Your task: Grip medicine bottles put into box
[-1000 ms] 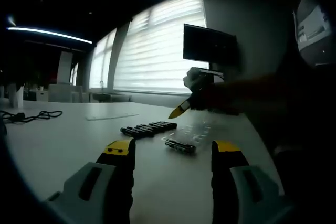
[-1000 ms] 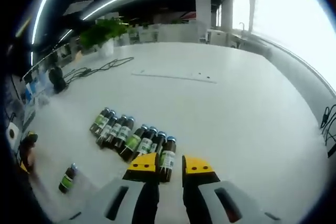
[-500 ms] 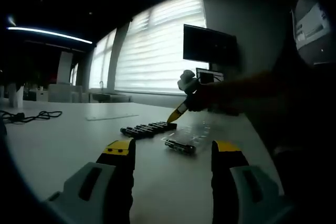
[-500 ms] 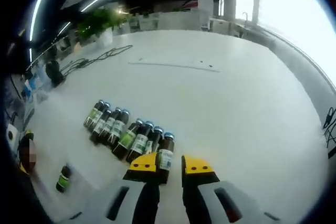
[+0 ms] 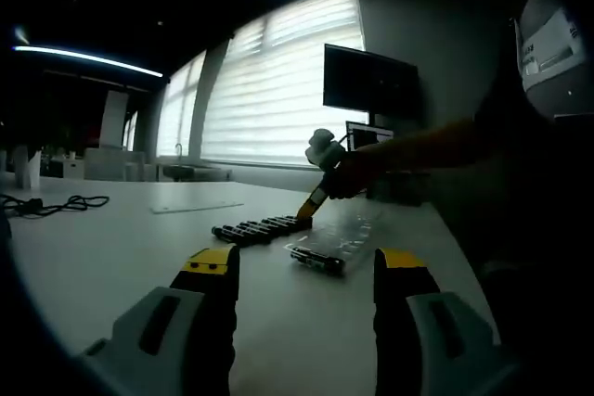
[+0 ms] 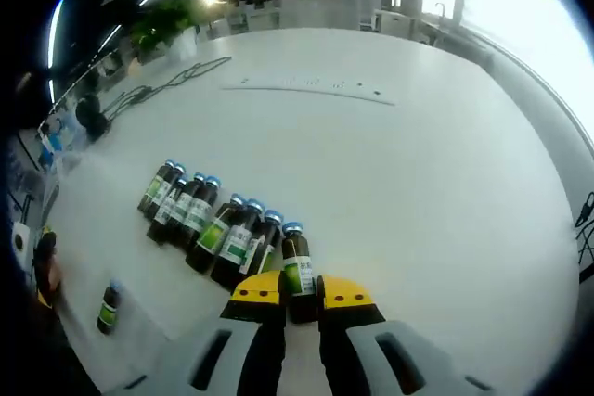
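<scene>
Several dark medicine bottles with green labels lie in a row on the white table. My right gripper is shut on the end bottle, which lies straight between the yellow tips, apart from its neighbours. In the left gripper view the same row shows mid-table, and the right gripper reaches in from the right onto its near end. A clear plastic box lies beside the row with one bottle in it; that bottle also shows lower left. My left gripper hovers low and open, short of the box.
A black cable lies at the table's left, seen also as a cable near a plant. A clear strip lies further back. A dark monitor stands before bright window blinds.
My right gripper has moved down onto the row's end, and the end bottle now sits between its jaws, turned away from the others. The left gripper has held still.
</scene>
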Action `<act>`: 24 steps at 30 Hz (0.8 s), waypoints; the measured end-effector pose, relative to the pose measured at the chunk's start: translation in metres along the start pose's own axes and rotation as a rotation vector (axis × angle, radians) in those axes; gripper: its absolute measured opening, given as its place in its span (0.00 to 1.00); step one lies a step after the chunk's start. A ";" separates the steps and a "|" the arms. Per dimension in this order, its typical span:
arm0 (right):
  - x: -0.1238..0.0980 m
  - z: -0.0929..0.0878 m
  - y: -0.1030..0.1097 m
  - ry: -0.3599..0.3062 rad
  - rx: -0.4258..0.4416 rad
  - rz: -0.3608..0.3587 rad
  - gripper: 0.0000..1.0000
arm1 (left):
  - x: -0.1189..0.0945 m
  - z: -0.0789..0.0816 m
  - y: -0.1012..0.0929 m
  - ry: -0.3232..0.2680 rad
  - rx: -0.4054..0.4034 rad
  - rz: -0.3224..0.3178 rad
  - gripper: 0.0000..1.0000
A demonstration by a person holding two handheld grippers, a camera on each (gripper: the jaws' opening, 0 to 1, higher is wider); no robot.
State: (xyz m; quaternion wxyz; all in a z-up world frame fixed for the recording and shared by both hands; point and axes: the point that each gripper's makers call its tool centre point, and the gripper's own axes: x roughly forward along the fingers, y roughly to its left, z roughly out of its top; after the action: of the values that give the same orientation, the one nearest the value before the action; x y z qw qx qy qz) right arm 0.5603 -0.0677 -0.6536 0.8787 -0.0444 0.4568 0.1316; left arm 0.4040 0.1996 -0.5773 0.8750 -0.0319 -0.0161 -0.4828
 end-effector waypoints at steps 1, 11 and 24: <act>0.000 0.000 0.001 0.017 -0.016 0.002 0.09 | 0.000 0.000 0.000 0.000 0.000 0.000 0.51; 0.001 -0.001 0.004 0.158 -0.109 0.001 0.08 | 0.000 0.000 0.000 0.000 0.000 -0.001 0.51; -0.015 0.015 0.004 0.042 0.004 0.009 0.07 | 0.001 -0.001 0.000 0.007 0.006 0.002 0.51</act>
State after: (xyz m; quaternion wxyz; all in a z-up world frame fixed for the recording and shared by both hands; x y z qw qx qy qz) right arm 0.5627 -0.0637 -0.6330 0.8682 -0.0435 0.4757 0.1339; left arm 0.4048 0.1991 -0.5780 0.8756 -0.0275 -0.0145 -0.4821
